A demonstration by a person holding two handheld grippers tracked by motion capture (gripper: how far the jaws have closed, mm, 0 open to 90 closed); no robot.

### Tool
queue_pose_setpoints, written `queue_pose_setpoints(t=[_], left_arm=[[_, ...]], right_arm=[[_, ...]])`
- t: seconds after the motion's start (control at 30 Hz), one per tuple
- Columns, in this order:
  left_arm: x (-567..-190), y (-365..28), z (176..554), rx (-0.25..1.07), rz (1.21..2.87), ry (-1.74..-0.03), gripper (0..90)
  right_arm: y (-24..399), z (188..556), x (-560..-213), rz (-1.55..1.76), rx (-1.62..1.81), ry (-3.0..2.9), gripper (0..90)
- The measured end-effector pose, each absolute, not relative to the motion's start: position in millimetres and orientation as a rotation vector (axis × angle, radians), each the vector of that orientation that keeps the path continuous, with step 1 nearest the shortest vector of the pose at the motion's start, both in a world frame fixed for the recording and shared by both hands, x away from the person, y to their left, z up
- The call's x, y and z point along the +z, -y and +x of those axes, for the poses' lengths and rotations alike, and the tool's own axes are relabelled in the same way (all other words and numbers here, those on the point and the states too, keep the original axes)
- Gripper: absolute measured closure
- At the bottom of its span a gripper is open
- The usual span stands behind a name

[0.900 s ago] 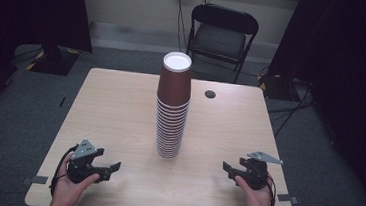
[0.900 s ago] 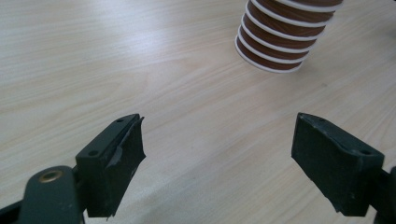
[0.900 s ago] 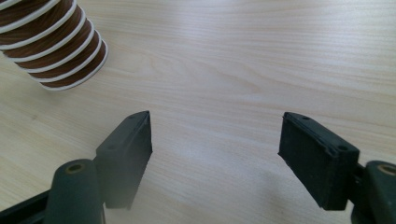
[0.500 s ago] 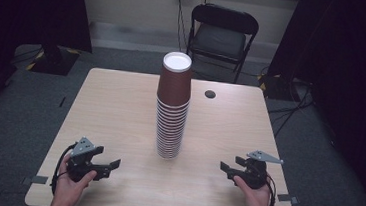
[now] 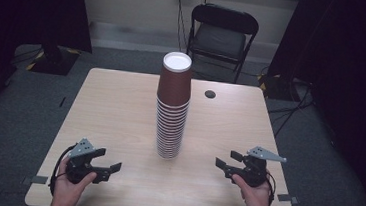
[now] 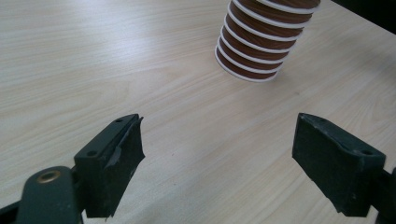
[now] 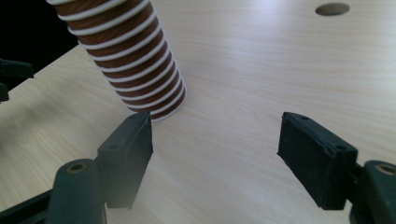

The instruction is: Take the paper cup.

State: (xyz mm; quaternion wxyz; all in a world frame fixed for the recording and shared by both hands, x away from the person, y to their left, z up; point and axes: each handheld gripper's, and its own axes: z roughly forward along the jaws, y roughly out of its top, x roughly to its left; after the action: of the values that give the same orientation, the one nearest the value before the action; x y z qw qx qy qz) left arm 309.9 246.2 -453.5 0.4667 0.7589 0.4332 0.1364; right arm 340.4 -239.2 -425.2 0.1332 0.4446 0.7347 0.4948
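Observation:
A tall stack of brown paper cups [image 5: 172, 107] with white rims stands upside down near the middle of the wooden table [image 5: 120, 107]. My left gripper [image 5: 108, 159] rests low at the front left, held in a hand, its jaws open and empty. My right gripper [image 5: 227, 159] sits at the front right, also open and empty. In the left gripper view the stack's base [image 6: 261, 42] lies ahead and to the right of the left gripper [image 6: 217, 149]. In the right gripper view the stack [image 7: 126, 60] stands just beyond the left jaw of the right gripper [image 7: 215, 149], not touching it.
A round dark hole [image 5: 210, 94] is set in the table behind the stack, to its right. A black folding chair [image 5: 222, 36] stands beyond the far edge. Dark curtains flank the room. Bare tabletop lies between each gripper and the stack.

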Motion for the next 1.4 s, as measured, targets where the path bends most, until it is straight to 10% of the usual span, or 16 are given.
queue_pose_setpoints(t=[1.4], left_arm=[[-457.9,-244.8,306.4,0.387,1.934,-1.006,15.9]], right_arm=[[152.5,374.3,-305.9,0.835,1.655,-2.120,14.4]])
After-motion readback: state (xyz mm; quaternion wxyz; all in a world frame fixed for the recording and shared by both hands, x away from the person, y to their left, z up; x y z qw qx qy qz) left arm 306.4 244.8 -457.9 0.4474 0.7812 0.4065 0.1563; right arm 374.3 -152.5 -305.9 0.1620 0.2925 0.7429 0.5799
